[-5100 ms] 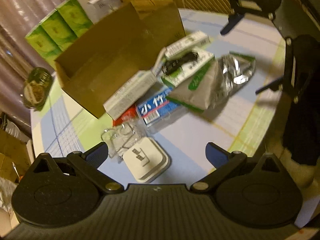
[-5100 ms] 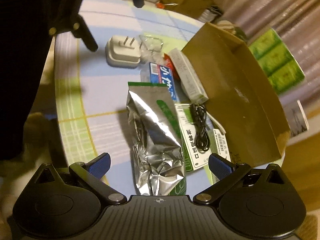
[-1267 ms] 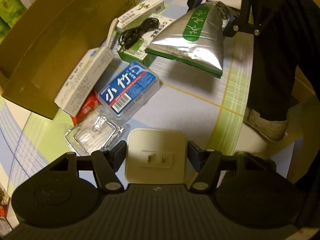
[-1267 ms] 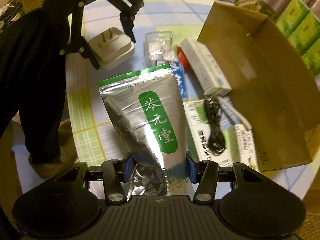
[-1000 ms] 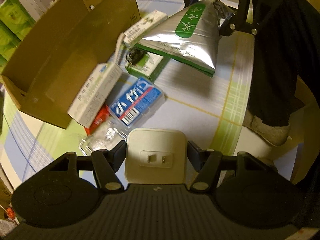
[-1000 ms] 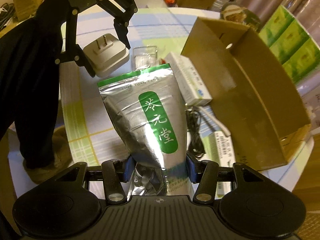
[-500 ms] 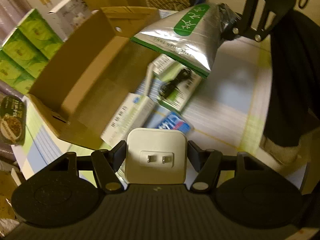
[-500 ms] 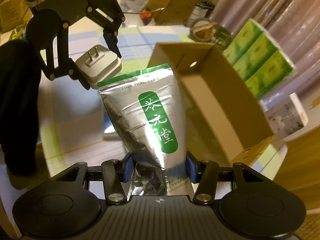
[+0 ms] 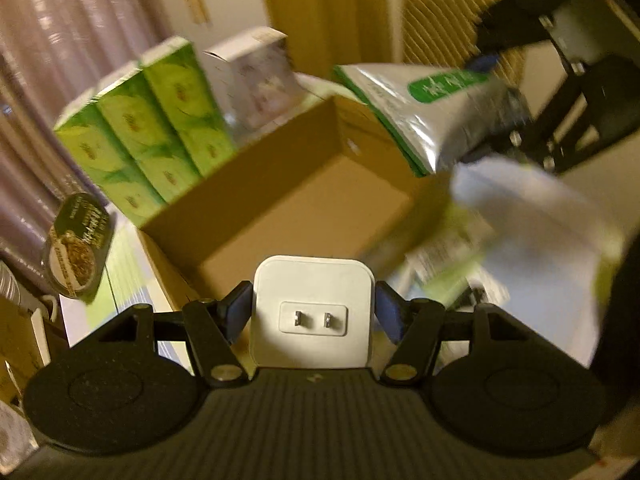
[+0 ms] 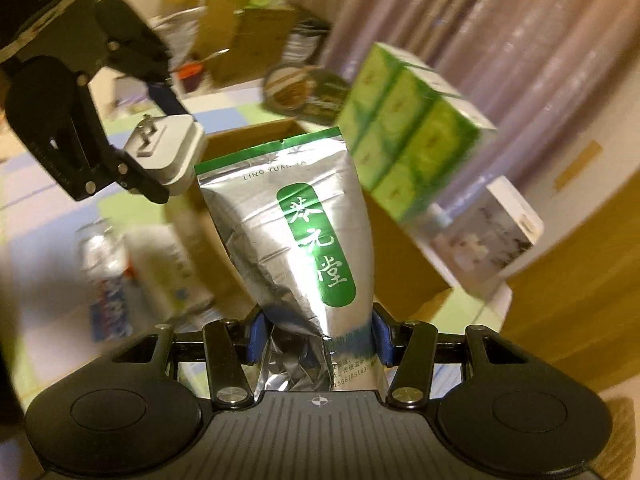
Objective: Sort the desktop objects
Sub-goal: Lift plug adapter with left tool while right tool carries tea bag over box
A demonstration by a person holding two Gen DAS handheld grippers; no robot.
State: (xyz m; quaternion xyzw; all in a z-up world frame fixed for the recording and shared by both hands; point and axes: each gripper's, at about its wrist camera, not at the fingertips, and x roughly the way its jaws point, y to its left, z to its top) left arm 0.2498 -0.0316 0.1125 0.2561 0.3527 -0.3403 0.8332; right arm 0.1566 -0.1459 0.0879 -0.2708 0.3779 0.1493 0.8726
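Left wrist view: white plug adapter (image 9: 314,312) is clamped in the left gripper (image 9: 314,314) above the cardboard box (image 9: 304,200); foil pouch (image 10: 296,240) is pinched by the right gripper (image 10: 316,338). Lowering and release inside are called for.

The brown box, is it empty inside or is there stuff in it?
Empty, as far as shows: the cardboard box is open on top, and the left wrist view shows only bare brown floor inside. The corner behind the white plug is hidden.

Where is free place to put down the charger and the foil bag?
The cardboard box floor is bare between its walls. The table patch right of it looks free. Small packs crowd beside the box.
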